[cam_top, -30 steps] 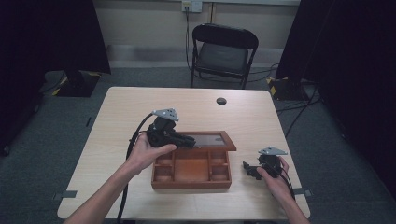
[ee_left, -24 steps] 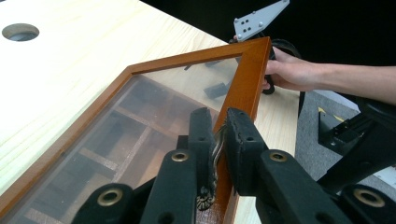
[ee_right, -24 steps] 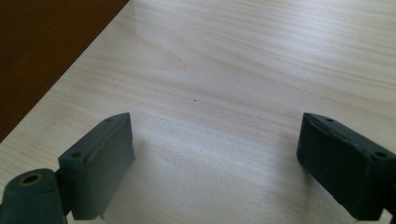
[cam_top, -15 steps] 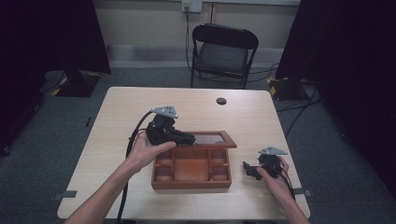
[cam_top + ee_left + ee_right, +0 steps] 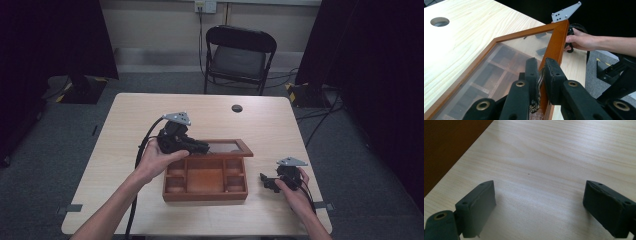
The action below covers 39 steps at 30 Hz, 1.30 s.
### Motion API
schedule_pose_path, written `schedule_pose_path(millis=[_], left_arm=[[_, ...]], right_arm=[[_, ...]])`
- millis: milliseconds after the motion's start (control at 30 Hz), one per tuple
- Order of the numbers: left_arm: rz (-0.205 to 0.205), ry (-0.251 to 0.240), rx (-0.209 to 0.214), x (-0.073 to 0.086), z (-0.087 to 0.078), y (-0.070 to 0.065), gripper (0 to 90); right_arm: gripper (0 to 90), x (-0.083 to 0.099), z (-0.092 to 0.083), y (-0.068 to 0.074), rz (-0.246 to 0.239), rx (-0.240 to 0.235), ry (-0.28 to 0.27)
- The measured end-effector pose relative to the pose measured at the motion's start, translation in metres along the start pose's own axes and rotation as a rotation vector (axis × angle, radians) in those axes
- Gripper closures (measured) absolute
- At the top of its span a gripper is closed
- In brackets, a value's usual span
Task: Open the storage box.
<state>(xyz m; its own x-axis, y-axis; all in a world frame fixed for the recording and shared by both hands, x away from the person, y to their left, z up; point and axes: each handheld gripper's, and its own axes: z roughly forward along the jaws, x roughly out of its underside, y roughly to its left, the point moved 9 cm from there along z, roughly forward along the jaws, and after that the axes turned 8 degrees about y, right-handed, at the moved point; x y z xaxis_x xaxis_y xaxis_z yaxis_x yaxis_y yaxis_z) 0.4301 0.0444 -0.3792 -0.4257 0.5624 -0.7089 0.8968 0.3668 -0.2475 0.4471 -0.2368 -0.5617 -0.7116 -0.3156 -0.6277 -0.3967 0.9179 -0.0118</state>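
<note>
A brown wooden box with several compartments stands on the table's front half. Its glass-paned lid is raised partway, hinged at the far side. My left gripper is shut on the lid's wooden frame. In the left gripper view my left gripper pinches the frame edge by a small brass clasp, and the compartments show through the glass. My right gripper rests open on the table just right of the box. In the right gripper view my right gripper has bare wood between its wide jaws and the box's side at upper left.
The light wooden table has a round cable hole near its far edge. A black folding chair stands behind the table. Dark curtains hang at both sides. The person's other hand shows beyond the lid in the left gripper view.
</note>
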Motion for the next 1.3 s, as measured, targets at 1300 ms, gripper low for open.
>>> schedule_pose_path(millis=[1300], left_arm=[[0.014,-0.028,-0.055,-0.016,-0.004,0.008,81.7]], right_arm=[[10.4,0.0,0.0,0.0,-0.001,-0.002,0.0]])
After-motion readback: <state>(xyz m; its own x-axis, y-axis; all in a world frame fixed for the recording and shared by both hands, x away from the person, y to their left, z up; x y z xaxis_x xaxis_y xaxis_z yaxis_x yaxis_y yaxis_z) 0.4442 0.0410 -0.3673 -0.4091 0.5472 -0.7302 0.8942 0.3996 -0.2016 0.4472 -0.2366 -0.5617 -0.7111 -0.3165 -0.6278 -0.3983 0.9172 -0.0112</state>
